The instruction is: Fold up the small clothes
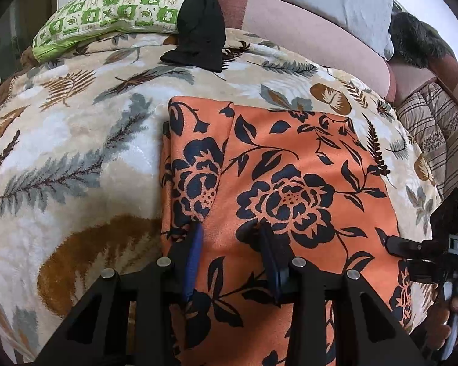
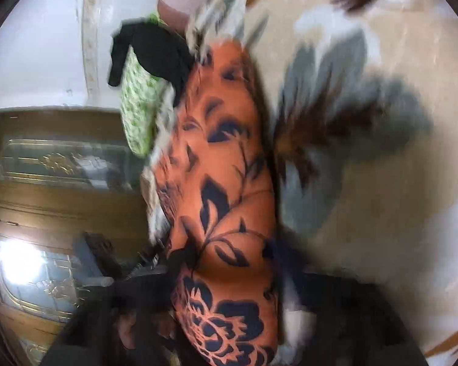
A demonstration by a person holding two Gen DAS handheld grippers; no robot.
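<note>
A cream blanket (image 1: 76,140) printed with leaves covers the bed, with a green checked pillow (image 1: 113,9) at its far left and a black garment (image 1: 200,27) draped beside the pillow. Toward the middle lies the orange flowered cloth (image 1: 290,158), folded and flat on the blanket. The left gripper (image 1: 232,228) rests on its near part, fingers partly apart with a strip of the cloth between them. The right gripper (image 1: 393,244) reaches the cloth's right edge; its own view is blurred, so its grip cannot be told.
</note>
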